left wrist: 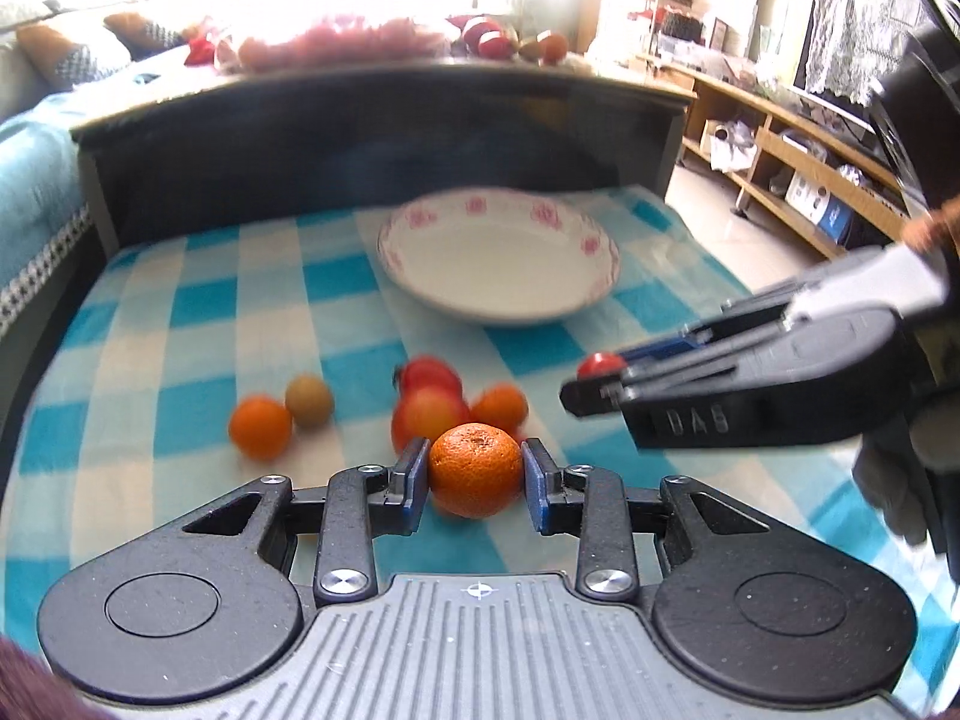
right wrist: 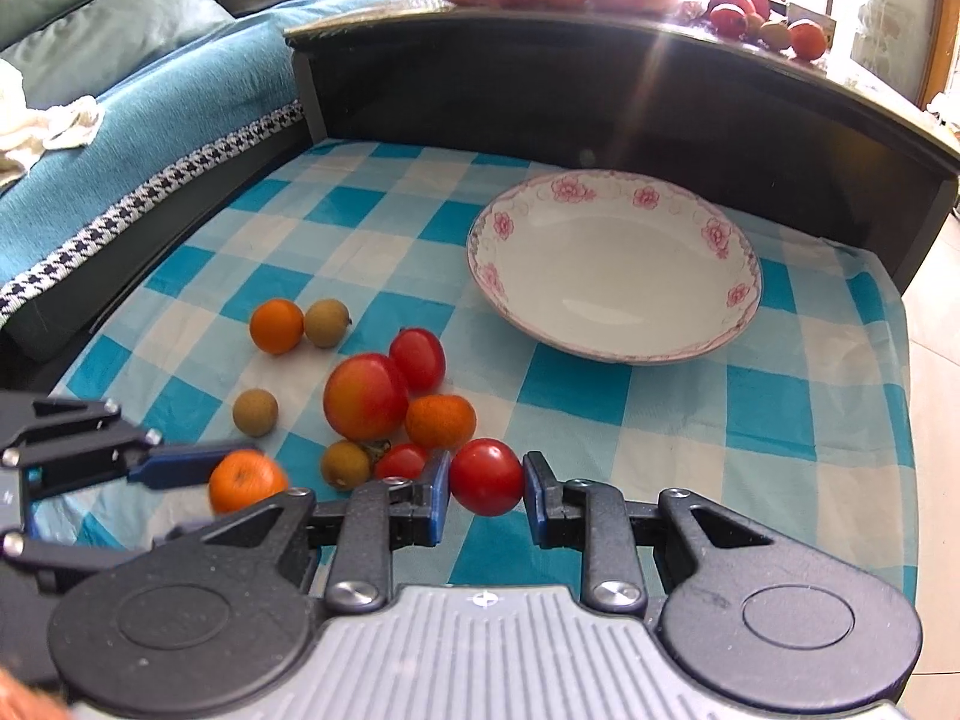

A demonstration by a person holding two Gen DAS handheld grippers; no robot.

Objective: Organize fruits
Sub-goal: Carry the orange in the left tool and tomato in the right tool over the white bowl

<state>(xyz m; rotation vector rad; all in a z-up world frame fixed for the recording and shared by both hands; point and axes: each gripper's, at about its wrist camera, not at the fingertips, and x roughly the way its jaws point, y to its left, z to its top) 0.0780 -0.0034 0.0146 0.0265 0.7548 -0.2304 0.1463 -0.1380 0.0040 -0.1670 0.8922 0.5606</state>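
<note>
My left gripper (left wrist: 475, 476) is shut on an orange mandarin (left wrist: 475, 469), lifted just above the checked cloth. My right gripper (right wrist: 486, 480) is shut on a small red tomato (right wrist: 486, 476); in the left wrist view that right gripper (left wrist: 594, 384) reaches in from the right with the tomato (left wrist: 599, 363) at its tip. In the right wrist view the left gripper (right wrist: 204, 474) shows at the left with its mandarin (right wrist: 246, 479). A white plate with pink flowers (right wrist: 729, 294) (left wrist: 591, 240) stands empty beyond. Loose fruit lies in a cluster: a red-yellow apple (right wrist: 365, 395), another tomato (right wrist: 418, 358), mandarins (right wrist: 440, 420) and brown longans (right wrist: 255, 412).
A blue-and-white checked cloth (right wrist: 600, 420) covers the low table. A dark raised ledge (right wrist: 600, 102) behind the plate carries more fruit (right wrist: 735, 12). A sofa with a teal cover (right wrist: 150, 120) lies to the left, tiled floor (right wrist: 936, 360) to the right.
</note>
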